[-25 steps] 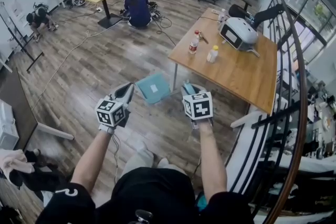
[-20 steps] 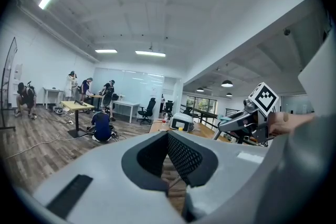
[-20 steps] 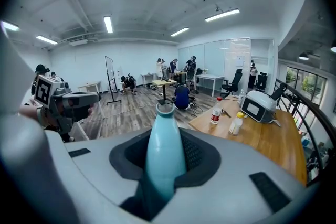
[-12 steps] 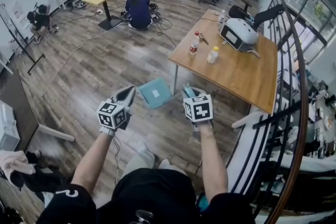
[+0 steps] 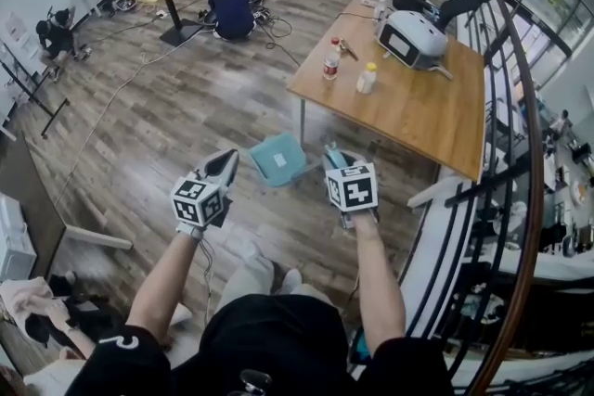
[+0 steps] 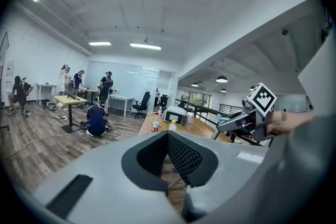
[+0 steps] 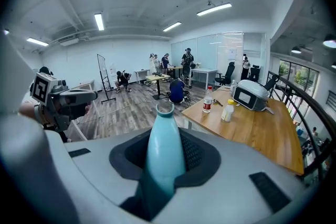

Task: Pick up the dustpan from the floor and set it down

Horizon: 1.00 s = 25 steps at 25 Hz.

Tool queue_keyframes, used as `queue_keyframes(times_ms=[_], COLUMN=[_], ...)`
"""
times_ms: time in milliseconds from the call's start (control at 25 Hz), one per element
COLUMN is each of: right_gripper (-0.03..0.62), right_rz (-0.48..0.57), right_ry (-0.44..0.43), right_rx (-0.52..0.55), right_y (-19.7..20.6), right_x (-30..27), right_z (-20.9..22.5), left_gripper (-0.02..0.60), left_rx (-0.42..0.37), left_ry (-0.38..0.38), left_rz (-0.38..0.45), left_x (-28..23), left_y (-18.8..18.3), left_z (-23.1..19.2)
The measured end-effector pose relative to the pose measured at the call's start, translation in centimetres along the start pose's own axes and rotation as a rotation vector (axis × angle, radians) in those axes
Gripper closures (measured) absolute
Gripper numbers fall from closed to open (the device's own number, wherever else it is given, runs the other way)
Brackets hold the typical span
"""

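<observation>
The dustpan (image 5: pixel 277 158) is held by the right gripper (image 5: pixel 337 159), whose jaws are pinched on its teal handle (image 7: pixel 165 149). The handle's hollow tip is pointed away from that gripper's camera. In the head view the pan is seen between the two grippers, above the wooden floor (image 5: pixel 186 107) and near the table (image 5: pixel 418 116). A small white patch is seen on the pan's inner face.

The left gripper (image 5: pixel 223 165) is held level with the right one, apart from the dustpan. Its jaws are pressed together with nothing between them.

Two containers are stood on the table, a red-capped bottle (image 5: pixel 329 60) and a smaller yellow-capped bottle (image 5: pixel 368 79) (what is inside them cannot be made out). A white device (image 5: pixel 411 37) is set farther along the tabletop.
</observation>
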State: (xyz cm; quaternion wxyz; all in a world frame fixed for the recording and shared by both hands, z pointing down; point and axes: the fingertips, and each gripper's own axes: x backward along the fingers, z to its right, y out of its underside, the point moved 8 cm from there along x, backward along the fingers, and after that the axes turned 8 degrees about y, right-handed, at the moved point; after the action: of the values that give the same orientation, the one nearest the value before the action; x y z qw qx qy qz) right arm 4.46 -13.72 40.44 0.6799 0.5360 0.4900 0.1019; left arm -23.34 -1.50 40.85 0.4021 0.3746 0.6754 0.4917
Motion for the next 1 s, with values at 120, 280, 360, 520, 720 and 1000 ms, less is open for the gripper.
queue_keyframes(times_ms=[120,280,360,520,720,1000], right_gripper=[0.505,0.505,0.505,0.505,0.505,0.505], right_rz=[-0.014,-0.047,-0.060,-0.105,-0.130,-0.151], right_ry=[0.022,0.057,0.072,0.098,0.160,0.229], right_rx=[-0.018,-0.042,-0.050,-0.062,-0.081,-0.140], right_y=[1.1,2.8,3.7,6.4,9.4,15.2], right_x=[-0.2,-0.1,-0.2,-0.8,-2.4,-6.0], right_z=[1.1,2.5,3.2,4.0,5.7,8.2], left_gripper=[0.584,0.584,0.584,0.584,0.584,0.584], left_rx=[-0.005,-0.004,-0.002,0.004,0.014,-0.006], left_ry=[0.015,0.042,0.061,0.111,0.150,0.171], left_rz=[-0.017,-0.038,-0.054,-0.090,-0.131,-0.161], left_x=[-1.1,-2.8,-4.0,-6.5,-9.7,-14.6], left_y=[0.5,1.0,1.5,3.2,5.8,10.2], left_z=[0.3,0.8,1.0,1.8,2.1,1.8])
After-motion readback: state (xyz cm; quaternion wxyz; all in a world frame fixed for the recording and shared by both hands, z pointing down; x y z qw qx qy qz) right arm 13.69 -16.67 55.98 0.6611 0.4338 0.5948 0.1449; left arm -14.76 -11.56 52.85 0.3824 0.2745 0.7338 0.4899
